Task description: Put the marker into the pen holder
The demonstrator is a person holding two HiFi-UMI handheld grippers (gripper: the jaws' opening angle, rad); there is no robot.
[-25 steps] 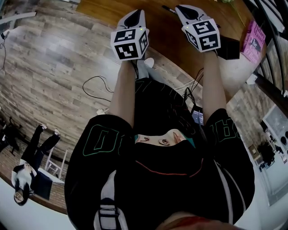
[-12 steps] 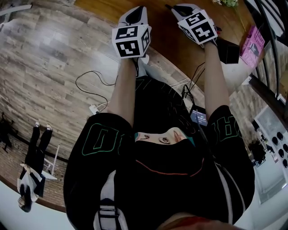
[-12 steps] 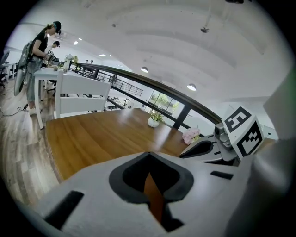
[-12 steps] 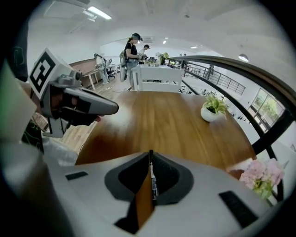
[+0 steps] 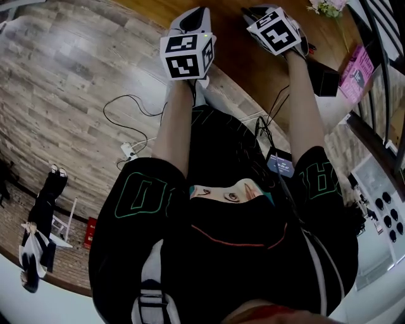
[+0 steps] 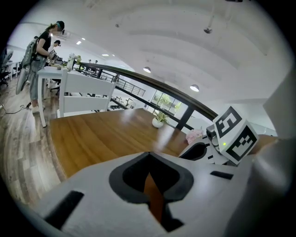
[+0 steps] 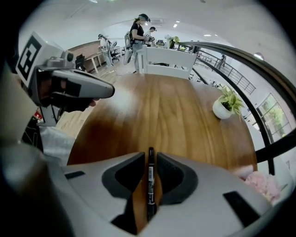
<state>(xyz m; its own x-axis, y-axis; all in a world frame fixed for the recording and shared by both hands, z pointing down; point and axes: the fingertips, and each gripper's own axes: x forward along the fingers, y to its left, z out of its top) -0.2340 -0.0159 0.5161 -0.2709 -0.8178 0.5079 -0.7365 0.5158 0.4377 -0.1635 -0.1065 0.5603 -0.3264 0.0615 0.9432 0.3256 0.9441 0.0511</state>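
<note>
A black marker (image 7: 149,183) stands upright between the jaws of my right gripper (image 7: 150,155), which is shut on it. In the head view the right gripper (image 5: 256,9) reaches over the brown wooden table (image 5: 234,44) at the top edge, and the marker is hidden there. My left gripper (image 5: 193,14) is held beside it on the left, over the table's near edge. In the left gripper view its jaws (image 6: 149,155) are shut with nothing between them. No pen holder shows in any view.
A small plant in a white pot (image 7: 225,107) stands far back on the table and pink flowers (image 7: 261,183) lie to the right. A black flat object (image 5: 323,79) and a pink book (image 5: 357,66) sit at the table's right end. Cables (image 5: 130,149) trail on the floor.
Both grippers have moved a little farther out over the table, toward the top of the head view. The right gripper's cube has turned slightly.
</note>
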